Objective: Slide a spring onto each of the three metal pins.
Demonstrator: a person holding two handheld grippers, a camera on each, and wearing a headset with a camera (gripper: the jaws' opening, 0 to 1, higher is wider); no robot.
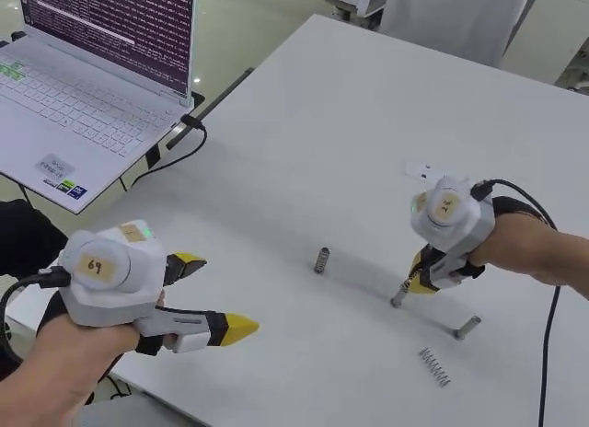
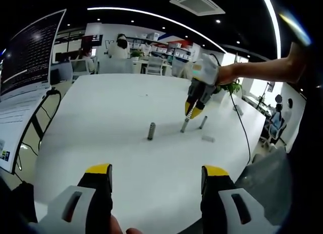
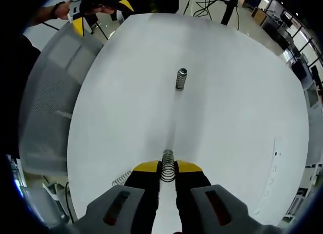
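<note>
Laptop [image 1: 87,100] partly off-frame; loose spring [image 3: 121,178] half-hidden

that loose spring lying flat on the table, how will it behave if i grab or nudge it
The loose spring looks like thin, open-coiled wire, so it is probably very light and may squash or bend if pinched hard. It lies on its side on the smooth white table, so a nudge would likely roll or skid it.

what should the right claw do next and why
Probably push the right claw down a little, so the spring it grips slides further along the tilted pin, whose lower end touches the table. The upright pin already carries a spring; a bare pin and a loose spring lie nearby.
</note>
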